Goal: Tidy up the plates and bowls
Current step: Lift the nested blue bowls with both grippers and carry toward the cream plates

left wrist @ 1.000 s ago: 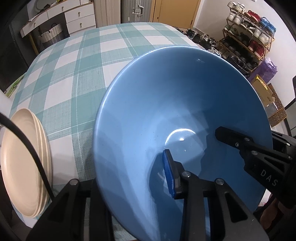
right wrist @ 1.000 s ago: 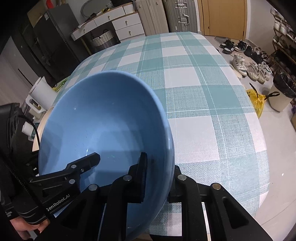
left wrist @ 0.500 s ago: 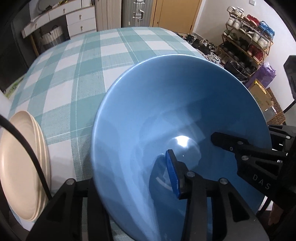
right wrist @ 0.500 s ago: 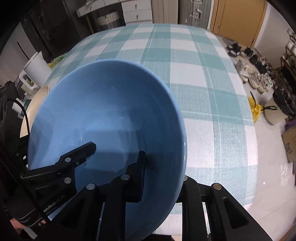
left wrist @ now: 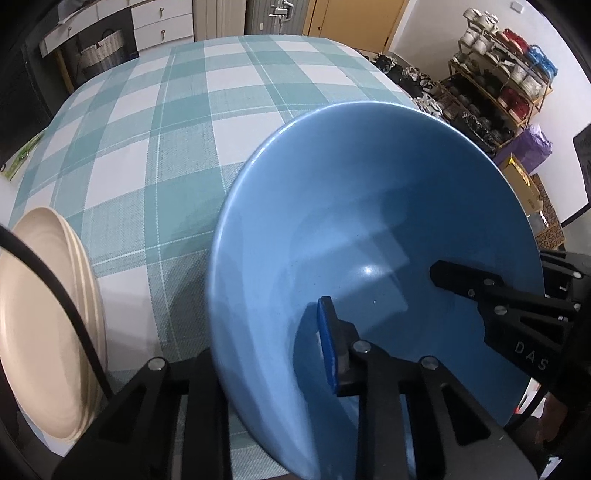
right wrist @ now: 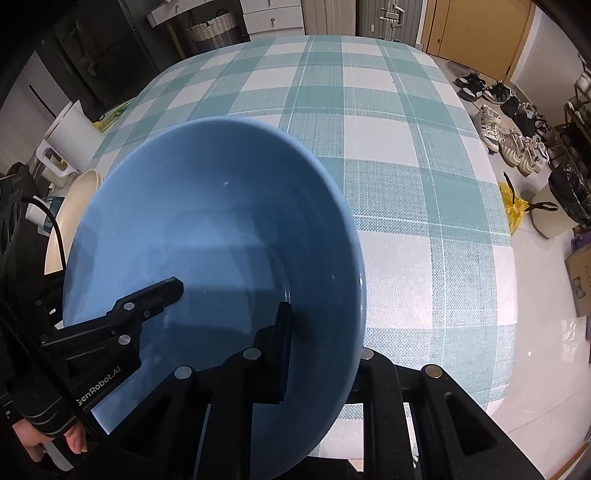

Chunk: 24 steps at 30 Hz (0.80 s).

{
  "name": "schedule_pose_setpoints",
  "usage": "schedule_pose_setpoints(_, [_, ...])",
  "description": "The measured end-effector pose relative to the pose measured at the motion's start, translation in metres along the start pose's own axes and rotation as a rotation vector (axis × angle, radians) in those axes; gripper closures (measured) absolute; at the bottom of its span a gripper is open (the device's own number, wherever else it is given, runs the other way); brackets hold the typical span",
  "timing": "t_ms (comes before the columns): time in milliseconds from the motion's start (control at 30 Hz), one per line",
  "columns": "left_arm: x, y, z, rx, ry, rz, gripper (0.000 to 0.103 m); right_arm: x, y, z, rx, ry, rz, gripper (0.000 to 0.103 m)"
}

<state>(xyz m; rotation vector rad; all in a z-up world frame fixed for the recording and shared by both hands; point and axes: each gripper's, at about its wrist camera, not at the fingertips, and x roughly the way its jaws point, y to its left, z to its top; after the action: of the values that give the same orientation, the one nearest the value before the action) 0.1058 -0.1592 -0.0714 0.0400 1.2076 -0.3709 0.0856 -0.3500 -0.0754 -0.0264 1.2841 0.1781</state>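
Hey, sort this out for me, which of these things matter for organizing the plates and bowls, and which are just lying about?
Part of the job:
blue bowl
stack of cream plates
left gripper
right gripper

Just lying about:
shoe rack
wicker basket
loose shoes

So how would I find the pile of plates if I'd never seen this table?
Find the table with the teal-and-white checked cloth. At its near left edge, beside the big blue bowl, sits the stack of plates. They are cream and flat, unlike the deep blue bowl.
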Motion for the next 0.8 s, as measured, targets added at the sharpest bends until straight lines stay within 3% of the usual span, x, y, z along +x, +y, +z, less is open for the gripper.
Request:
schedule_pose_setpoints(400, [-0.007, -0.005, -0.002, 0.057, 0.007, 0.088, 0.081, 0.001, -0.001, -0.001, 0.028, 0.02, 0.036, 0.088])
schedule_pose_setpoints(800, [-0.014, 0.009, 0.005, 0.005, 0.081, 0.082, 0.081, -0.01, 0.006, 0.008, 0.038, 0.014, 0.068, 0.09])
